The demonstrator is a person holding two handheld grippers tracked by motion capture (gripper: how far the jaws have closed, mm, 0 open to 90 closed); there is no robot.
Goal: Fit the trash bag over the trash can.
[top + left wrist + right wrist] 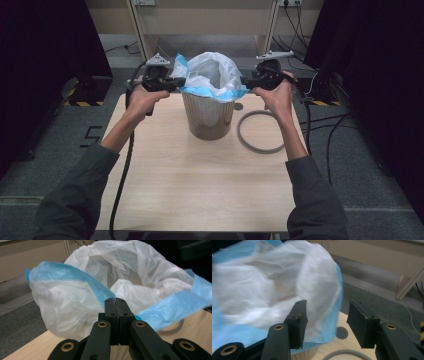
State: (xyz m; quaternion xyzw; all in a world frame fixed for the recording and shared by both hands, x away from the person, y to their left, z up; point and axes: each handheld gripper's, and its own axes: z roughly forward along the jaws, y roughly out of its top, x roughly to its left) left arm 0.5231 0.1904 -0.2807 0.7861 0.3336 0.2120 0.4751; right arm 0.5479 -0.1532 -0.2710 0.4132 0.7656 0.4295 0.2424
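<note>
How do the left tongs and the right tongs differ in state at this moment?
The left tongs are shut, jaws pressed together at the bag's blue edge; the right tongs stand open, jaws apart, with the bag's side between them, unpinched. Both sit at the bin's rim, on opposite sides.

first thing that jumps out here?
The white bag with a blue hem billowing out of the ribbed bin at the table's far middle. The left claw is shut at its hem, the right claw open beside it; a grey ring lies right of the bin.
</note>
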